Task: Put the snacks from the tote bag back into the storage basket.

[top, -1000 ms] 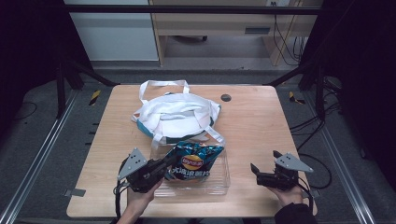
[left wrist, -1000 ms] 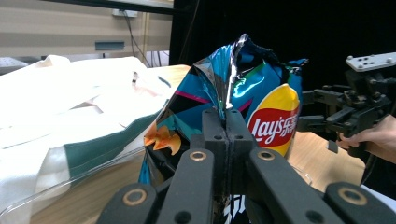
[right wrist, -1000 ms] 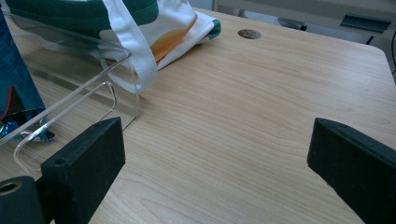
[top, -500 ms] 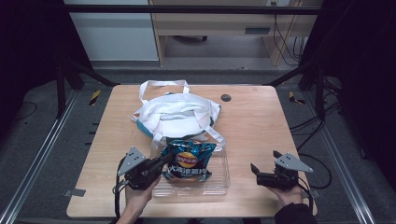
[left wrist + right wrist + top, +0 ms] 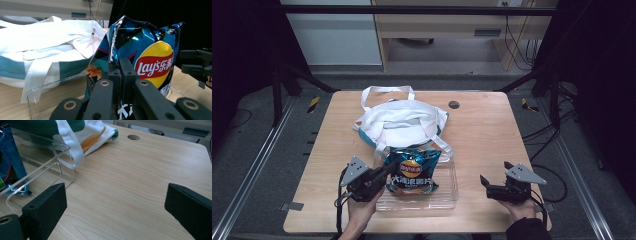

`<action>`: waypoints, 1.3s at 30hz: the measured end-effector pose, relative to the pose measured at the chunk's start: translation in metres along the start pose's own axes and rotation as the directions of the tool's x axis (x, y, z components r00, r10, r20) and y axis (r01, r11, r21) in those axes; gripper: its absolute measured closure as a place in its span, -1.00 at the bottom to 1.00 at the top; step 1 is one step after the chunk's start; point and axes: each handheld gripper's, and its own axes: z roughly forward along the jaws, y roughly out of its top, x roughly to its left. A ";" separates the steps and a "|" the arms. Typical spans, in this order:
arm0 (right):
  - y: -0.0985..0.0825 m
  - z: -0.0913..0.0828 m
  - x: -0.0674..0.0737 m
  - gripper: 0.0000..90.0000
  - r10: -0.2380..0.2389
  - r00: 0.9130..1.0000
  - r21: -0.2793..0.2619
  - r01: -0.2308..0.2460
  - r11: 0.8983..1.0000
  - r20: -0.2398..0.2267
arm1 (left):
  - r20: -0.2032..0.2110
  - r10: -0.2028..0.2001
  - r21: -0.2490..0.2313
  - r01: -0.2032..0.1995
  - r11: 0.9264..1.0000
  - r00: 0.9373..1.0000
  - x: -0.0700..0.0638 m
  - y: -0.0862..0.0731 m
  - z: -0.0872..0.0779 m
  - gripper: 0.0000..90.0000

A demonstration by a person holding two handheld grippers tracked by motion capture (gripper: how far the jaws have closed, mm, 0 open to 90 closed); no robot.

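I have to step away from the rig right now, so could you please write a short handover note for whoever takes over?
Left gripper: shut on the side seam of the Lay's chip bag, holding it upright in the clear plastic bin.
Right gripper: open, holding nothing, over the table right of the bin.
White tote bag: lying behind the bin.
Done: chip bag gripped.
Left, probably: move it into the tote bag.
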 end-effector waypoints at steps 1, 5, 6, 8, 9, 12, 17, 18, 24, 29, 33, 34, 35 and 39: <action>0.000 0.000 0.000 -0.90 -0.001 1.000 0.000 0.001 1.000 0.000 | -0.003 -0.003 -0.002 0.003 1.000 1.000 0.000 0.000 0.001 0.95; 0.000 0.000 0.000 -0.90 0.001 1.000 0.002 -0.001 1.000 -0.001 | -0.007 -0.021 -0.009 0.021 1.000 1.000 0.001 0.000 0.003 0.95; 0.000 0.000 0.000 -0.90 0.001 1.000 0.003 -0.001 1.000 -0.001 | -0.014 -0.029 -0.011 0.029 1.000 0.999 0.002 0.000 0.004 0.95; 0.000 0.001 0.000 -0.90 0.000 1.000 0.004 0.000 1.000 -0.001 | -0.021 -0.031 -0.013 0.030 0.999 0.999 0.002 0.001 0.006 0.95; 0.000 0.001 0.000 -0.90 -0.001 1.000 0.004 0.001 1.000 -0.001 | -0.025 -0.029 -0.014 0.028 0.999 0.999 0.002 0.001 0.007 0.95; 0.000 0.001 0.000 -0.90 -0.002 1.000 0.005 0.002 1.000 0.000 | -0.035 -0.027 -0.018 0.026 0.999 0.999 0.002 0.002 0.010 0.94; 0.000 0.001 0.000 -0.90 -0.006 1.000 0.004 0.006 1.000 0.000 | -0.054 -0.028 -0.021 0.026 0.999 0.998 0.004 0.004 0.016 0.93; 0.000 0.001 0.000 -0.90 -0.006 1.000 0.006 0.006 1.000 0.000 | -0.057 -0.027 -0.022 0.026 0.999 0.998 0.005 0.004 0.017 0.93; -0.001 0.002 0.000 -0.90 -0.009 1.000 0.007 0.009 1.000 0.000 | -0.082 -0.032 -0.018 0.031 0.999 0.996 0.005 0.006 0.024 0.93; -0.001 0.002 0.000 -0.90 -0.007 1.000 0.008 0.007 1.000 0.000 | -0.087 -0.040 -0.013 0.039 0.999 0.995 0.008 0.008 0.028 0.93; -0.001 0.002 0.000 -0.90 -0.004 1.000 0.009 0.005 1.000 -0.001 | -0.089 -0.032 -0.010 0.032 0.999 0.995 0.009 0.008 0.031 0.92; -0.001 0.002 0.000 -0.90 -0.009 1.000 0.008 0.009 1.000 -0.001 | -0.092 -0.027 -0.006 0.026 1.000 0.995 0.010 0.008 0.031 0.91; -0.001 0.002 0.000 -0.90 -0.006 1.000 0.009 0.006 1.000 -0.001 | -0.094 -0.026 -0.003 0.025 1.000 0.995 0.010 0.008 0.032 0.90; -0.001 0.002 0.000 -0.90 -0.006 1.000 0.012 0.006 1.000 0.000 | -0.091 -0.034 0.003 0.034 0.999 0.995 0.013 0.008 0.034 0.84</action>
